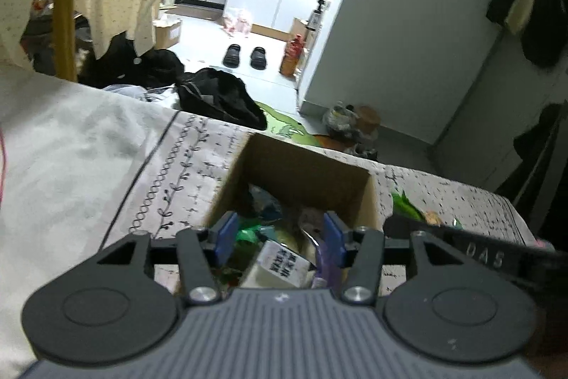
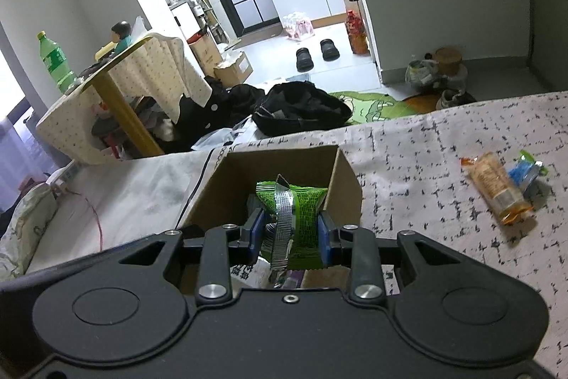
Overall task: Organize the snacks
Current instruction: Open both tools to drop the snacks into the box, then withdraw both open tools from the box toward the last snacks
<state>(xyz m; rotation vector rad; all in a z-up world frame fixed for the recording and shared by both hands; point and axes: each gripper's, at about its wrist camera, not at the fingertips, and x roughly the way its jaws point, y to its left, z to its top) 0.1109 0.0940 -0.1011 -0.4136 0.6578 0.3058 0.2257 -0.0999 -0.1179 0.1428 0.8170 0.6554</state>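
Observation:
An open cardboard box [image 1: 365, 201] sits on the patterned bedspread and holds several snack packets. My left gripper [image 1: 280, 237] hovers over the box with its blue pads apart and nothing clamped between them. A white labelled packet [image 1: 280, 267] and a purple packet [image 1: 325, 258] lie in the box below it. My right gripper [image 2: 289, 233] is shut on a green snack packet [image 2: 305, 205] with a silver seam, held over the same box [image 2: 346, 173]. An orange packet [image 2: 497, 187] and a blue-green packet [image 2: 525, 173] lie on the bedspread to the right.
The bedspread [image 2: 426, 144] ends at the far edge, beyond which black clothes [image 2: 301, 109] lie on the floor. A draped table [image 2: 142, 66] with a green bottle [image 2: 53, 59] stands at the left. The right gripper's body [image 1: 479, 254] shows beside the box.

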